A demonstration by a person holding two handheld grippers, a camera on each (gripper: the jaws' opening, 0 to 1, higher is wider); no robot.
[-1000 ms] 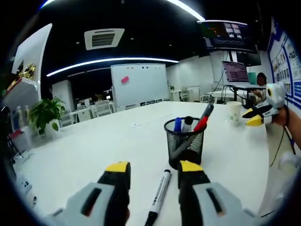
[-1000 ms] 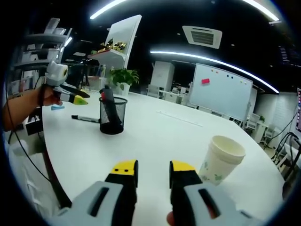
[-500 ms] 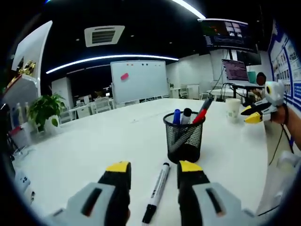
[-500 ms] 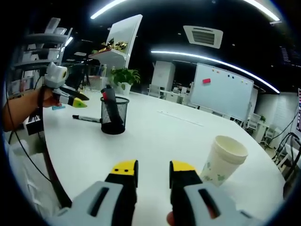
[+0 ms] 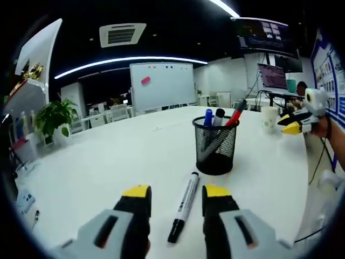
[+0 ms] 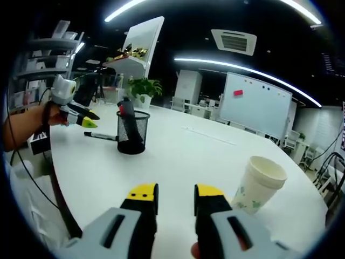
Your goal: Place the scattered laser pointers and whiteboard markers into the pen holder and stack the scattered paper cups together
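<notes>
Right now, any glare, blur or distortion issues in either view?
Left gripper view: strong fisheye bending, ceiling light strips blown out, marker and pen holder sharp. Right gripper view: same bending, paper cup slightly soft, table evenly lit, faint shadows.

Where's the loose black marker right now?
In the left gripper view the black marker lies flat on the white table, between the left tool's open jaws, just in front of the mesh pen holder.
</notes>
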